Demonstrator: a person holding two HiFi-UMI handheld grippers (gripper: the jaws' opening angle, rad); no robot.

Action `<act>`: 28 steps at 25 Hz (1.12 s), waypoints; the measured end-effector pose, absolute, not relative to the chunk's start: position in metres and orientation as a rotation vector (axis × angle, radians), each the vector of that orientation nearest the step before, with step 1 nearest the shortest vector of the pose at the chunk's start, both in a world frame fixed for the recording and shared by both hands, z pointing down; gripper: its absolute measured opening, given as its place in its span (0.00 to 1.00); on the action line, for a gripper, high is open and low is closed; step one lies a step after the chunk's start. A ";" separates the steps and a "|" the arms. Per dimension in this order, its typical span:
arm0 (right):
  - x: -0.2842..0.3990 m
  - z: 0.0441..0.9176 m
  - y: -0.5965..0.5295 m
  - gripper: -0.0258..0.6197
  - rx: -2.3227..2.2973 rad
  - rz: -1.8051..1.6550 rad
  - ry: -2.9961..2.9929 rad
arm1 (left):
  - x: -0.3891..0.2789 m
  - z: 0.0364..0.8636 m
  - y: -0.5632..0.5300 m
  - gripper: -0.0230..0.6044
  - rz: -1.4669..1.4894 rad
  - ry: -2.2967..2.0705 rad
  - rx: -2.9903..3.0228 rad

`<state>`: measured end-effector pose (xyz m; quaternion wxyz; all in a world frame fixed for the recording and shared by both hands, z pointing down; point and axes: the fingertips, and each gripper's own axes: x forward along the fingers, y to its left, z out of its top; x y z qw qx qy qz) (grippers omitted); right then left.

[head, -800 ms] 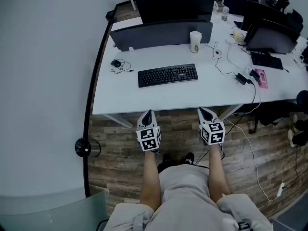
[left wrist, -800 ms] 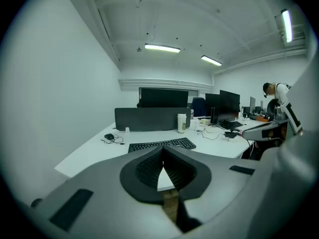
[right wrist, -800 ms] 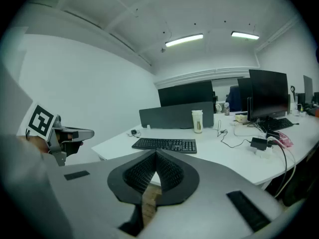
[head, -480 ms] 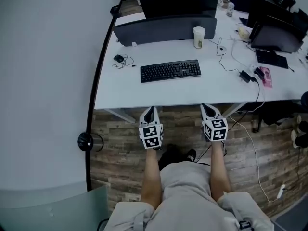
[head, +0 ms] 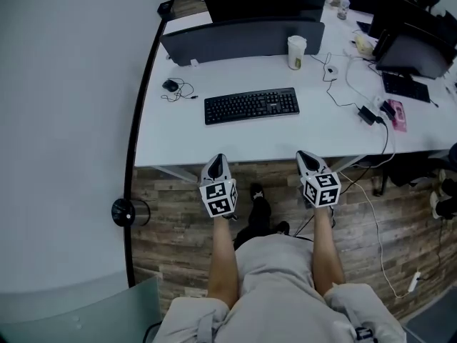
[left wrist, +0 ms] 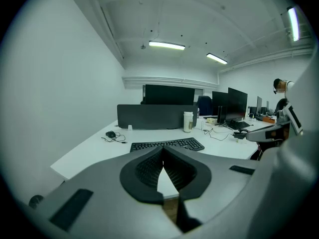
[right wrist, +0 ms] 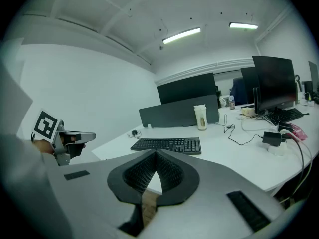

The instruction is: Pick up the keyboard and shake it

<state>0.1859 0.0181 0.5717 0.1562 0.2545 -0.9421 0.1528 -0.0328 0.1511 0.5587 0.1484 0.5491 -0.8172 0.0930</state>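
Observation:
A black keyboard (head: 251, 106) lies flat on the white desk (head: 214, 145), roughly mid-desk, and also shows as the keyboard (left wrist: 167, 144) and the keyboard (right wrist: 167, 145) in the two gripper views. My left gripper (head: 218, 164) and right gripper (head: 304, 156) hover side by side over the desk's near edge, well short of the keyboard. Both are shut, tips together, with nothing held. In the left gripper view my left gripper (left wrist: 163, 151) points at the keyboard; so does my right gripper (right wrist: 155, 155) in its own view.
A white cup (head: 296, 52) stands behind the keyboard by a dark divider panel (head: 243, 36). A mouse with coiled cable (head: 171, 88) lies at the desk's left. Cables, a power brick (head: 368, 114) and more monitors crowd the right. A wall runs along the left.
The view has shifted slightly and both grippers have crept a little toward the desk edge. A foot has stepped forward below. The keyboard has not moved.

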 end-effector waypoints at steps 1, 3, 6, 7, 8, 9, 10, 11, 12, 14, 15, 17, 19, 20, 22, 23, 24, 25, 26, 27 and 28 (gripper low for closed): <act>0.183 0.573 0.011 0.10 0.735 0.442 -2.692 | -0.039 0.560 0.146 0.06 0.265 -2.347 1.575; 0.175 0.575 -0.006 0.10 0.744 0.429 -2.681 | -0.054 0.560 0.133 0.06 0.260 -2.344 1.572; 0.166 0.585 -0.031 0.10 0.729 0.408 -2.649 | -0.075 0.560 0.107 0.06 0.268 -2.328 1.588; 0.163 0.590 -0.040 0.10 0.725 0.414 -2.636 | -0.083 0.558 0.098 0.06 0.273 -2.320 1.604; 0.160 0.595 -0.050 0.10 0.726 0.420 -2.623 | -0.090 0.556 0.091 0.06 0.283 -2.313 1.626; 0.156 0.599 -0.061 0.10 0.730 0.422 -2.611 | -0.098 0.556 0.084 0.06 0.297 -2.305 1.651; 0.151 0.600 -0.074 0.10 0.737 0.422 -2.603 | -0.106 0.557 0.077 0.06 0.315 -2.296 1.670; 0.147 0.601 -0.087 0.10 0.746 0.422 -2.597 | -0.115 0.562 0.070 0.06 0.334 -2.285 1.680; 0.142 0.601 -0.100 0.10 0.757 0.423 -2.592 | -0.125 0.568 0.065 0.06 0.353 -2.273 1.681; 0.133 0.603 -0.121 0.10 0.780 0.430 -2.582 | -0.146 0.584 0.057 0.06 0.380 -2.243 1.671; 0.128 0.605 -0.131 0.10 0.788 0.434 -2.578 | -0.157 0.591 0.052 0.06 0.382 -2.224 1.668; 0.119 0.609 -0.152 0.10 0.797 0.428 -2.568 | -0.176 0.604 0.039 0.06 0.360 -2.182 1.672; 0.112 0.615 -0.173 0.10 0.790 0.421 -2.554 | -0.195 0.616 0.023 0.06 0.342 -2.138 1.680; 0.109 0.619 -0.182 0.10 0.786 0.426 -2.546 | -0.205 0.621 0.017 0.06 0.347 -2.120 1.681; 0.103 0.627 -0.199 0.10 0.783 0.441 -2.525 | -0.225 0.632 0.007 0.06 0.387 -2.093 1.675; 0.100 0.632 -0.207 0.10 0.782 0.446 -2.508 | -0.234 0.638 0.003 0.06 0.411 -2.078 1.672; 0.099 0.637 -0.213 0.10 0.782 0.447 -2.488 | -0.241 0.644 0.000 0.06 0.429 -2.060 1.671; 0.098 0.642 -0.219 0.10 0.783 0.441 -2.464 | -0.246 0.650 -0.004 0.06 0.437 -2.039 1.673; 0.098 0.646 -0.226 0.10 0.782 0.429 -2.440 | -0.251 0.655 -0.009 0.06 0.440 -2.019 1.677; 0.098 0.649 -0.234 0.10 0.778 0.414 -2.420 | -0.255 0.660 -0.014 0.06 0.438 -1.999 1.678; 0.097 0.652 -0.242 0.10 0.772 0.405 -2.407 | -0.260 0.664 -0.019 0.06 0.434 -1.979 1.676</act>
